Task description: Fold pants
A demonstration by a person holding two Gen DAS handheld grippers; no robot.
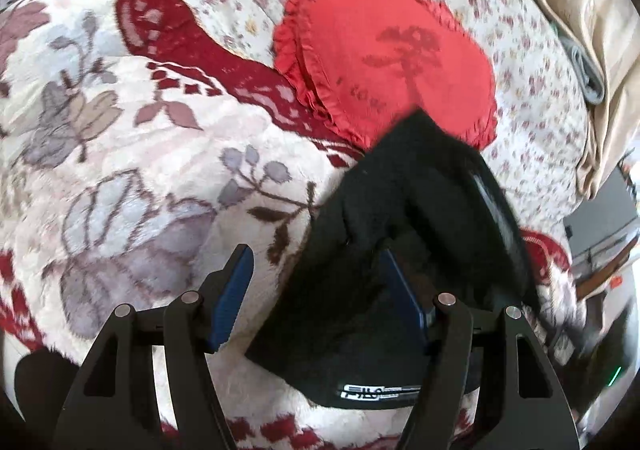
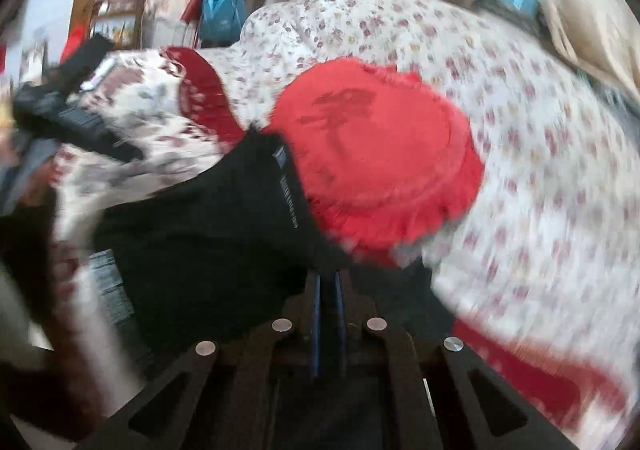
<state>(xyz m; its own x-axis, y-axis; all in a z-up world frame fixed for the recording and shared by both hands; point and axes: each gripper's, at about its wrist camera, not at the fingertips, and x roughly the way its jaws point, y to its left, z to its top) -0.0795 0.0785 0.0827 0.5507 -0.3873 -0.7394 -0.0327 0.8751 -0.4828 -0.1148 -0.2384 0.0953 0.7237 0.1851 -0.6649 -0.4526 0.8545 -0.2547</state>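
While motion blur is smearing the right wrist view, black pants (image 1: 384, 250) are lying bunched on a floral blanket (image 1: 132, 154) near a red frilled cushion (image 1: 384, 50).

The left gripper (image 1: 320, 298) is standing spread, cloth draping over and hiding its right pad. The right gripper (image 2: 328, 302) is showing pads pressed nearly together, apparently pinching black cloth (image 2: 208, 234), though their tips are hard to make out.

matt black cloth pants (image 1: 360, 250), fluffy blanket (image 1: 140, 170)
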